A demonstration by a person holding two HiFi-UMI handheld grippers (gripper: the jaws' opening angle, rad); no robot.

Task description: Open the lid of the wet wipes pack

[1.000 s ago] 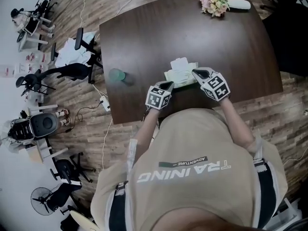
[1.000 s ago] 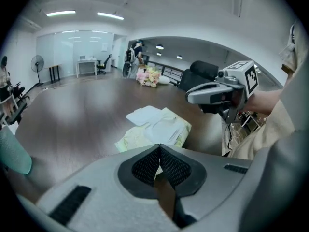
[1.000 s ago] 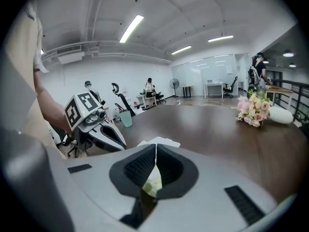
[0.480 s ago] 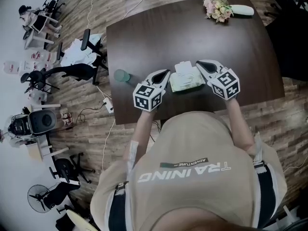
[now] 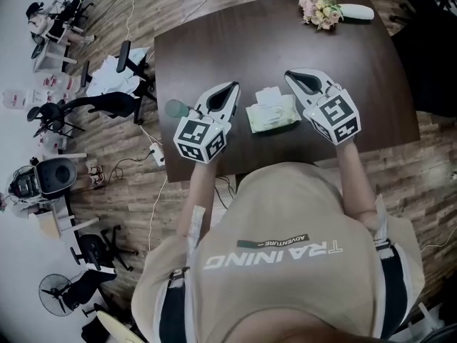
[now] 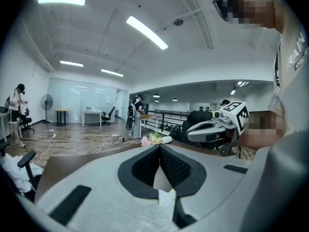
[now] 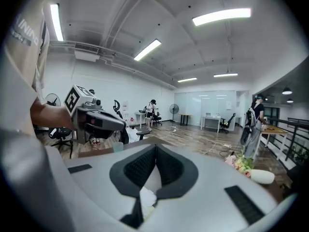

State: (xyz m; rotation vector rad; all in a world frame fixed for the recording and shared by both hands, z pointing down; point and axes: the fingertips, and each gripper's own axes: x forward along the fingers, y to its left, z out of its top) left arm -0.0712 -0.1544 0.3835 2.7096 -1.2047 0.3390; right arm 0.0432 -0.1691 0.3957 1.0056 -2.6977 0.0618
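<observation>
Jaws on both units were pressed together at the tips, with nothing between them: left gripper [image 6: 158,148], right gripper [image 7: 154,150]. Both hovered above the table [image 5: 207,41], flanking the wet wipes pack [image 5: 272,115]. Pack lay flat at frame centre in the head view, close to the table's near edge. White lid [image 5: 268,96] sat at the pack's far end; it looked flipped up, not certain. Judged: pack soft, light and slippery. Pin the body with 1 gripper, pinch the stiffer lid tab with the other.
</observation>
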